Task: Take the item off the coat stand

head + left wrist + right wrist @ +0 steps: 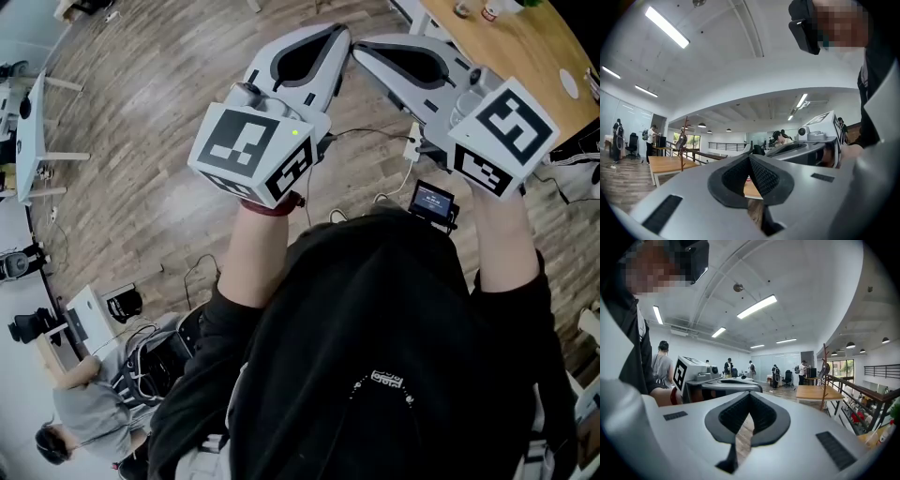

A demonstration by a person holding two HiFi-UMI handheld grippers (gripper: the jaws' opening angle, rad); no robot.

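Both closed, empty: left gripper (749, 157), right gripper (750, 394); dark item (826, 367) hangs on thin coat stand (824, 390)

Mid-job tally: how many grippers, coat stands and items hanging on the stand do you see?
grippers: 2, the left gripper and the right gripper, both shut and empty
coat stand: 1
dark item hanging on it: 1, too small to identify
total: 4
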